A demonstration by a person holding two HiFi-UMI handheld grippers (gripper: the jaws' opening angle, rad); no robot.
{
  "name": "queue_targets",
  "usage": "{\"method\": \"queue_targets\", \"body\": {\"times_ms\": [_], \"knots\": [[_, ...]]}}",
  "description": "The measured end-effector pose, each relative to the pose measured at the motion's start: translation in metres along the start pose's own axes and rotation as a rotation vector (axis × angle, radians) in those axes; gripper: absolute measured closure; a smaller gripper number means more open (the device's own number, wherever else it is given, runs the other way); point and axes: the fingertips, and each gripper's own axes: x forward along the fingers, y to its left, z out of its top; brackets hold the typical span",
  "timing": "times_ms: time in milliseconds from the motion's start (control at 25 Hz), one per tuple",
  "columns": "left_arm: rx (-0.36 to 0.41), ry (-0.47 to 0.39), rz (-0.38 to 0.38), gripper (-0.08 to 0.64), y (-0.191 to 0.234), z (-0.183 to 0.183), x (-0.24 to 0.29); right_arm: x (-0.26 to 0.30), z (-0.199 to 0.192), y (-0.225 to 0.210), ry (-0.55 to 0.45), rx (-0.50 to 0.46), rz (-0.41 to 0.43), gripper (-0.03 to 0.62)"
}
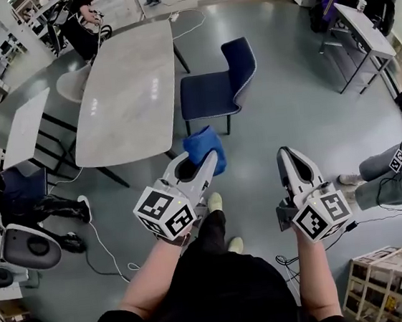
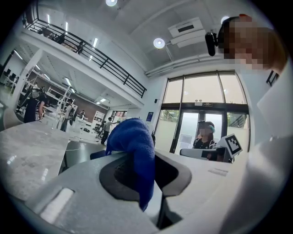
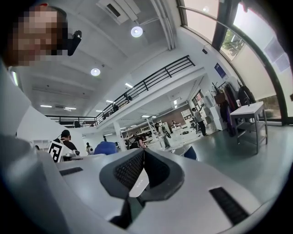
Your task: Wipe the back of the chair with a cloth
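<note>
Both grippers are held out ahead: left gripper (image 1: 205, 165) clamped on the bunched cloth (image 1: 203, 145), right gripper (image 1: 287, 157) closed on nothing. Cloth runs along the jaws, pointing at the chair (image 1: 211, 94), not touching it. Likely the approach; next, reach forward to the upright back (image 1: 242, 62), which is at the chair's right, with the seat facing the table (image 1: 131, 85).

Left tool (image 1: 205, 165), right tool (image 1: 287, 154) are white; shirt (image 1: 216, 295) black.

Glossy grey floor (image 1: 289, 110), long marble table (image 1: 131, 85), mezzanine railing (image 3: 151, 82), round ceiling lights (image 3: 136, 31)
</note>
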Motion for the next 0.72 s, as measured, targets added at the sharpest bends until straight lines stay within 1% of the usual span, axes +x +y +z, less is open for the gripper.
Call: {"method": "queue_targets", "body": {"times_ms": [200, 360, 640, 720], "knots": [[-0.022, 0.014, -0.015, 0.495, 0.044, -0.003, 0.047, 0.050, 0.000, -0.030, 0.033, -0.011, -0.030, 0.578], [-0.021, 0.025, -0.030, 0.495, 0.086, 0.003, 0.088, 0.102, 0.007, -0.058, 0.046, -0.015, -0.059, 0.578], [-0.004, 0.045, -0.066, 0.495, 0.185, 0.024, 0.146, 0.214, 0.013, -0.081, 0.085, -0.039, -0.114, 0.578], [0.000, 0.049, -0.076, 0.495, 0.207, 0.027, 0.162, 0.239, 0.014, -0.086, 0.092, -0.045, -0.122, 0.578]]}}
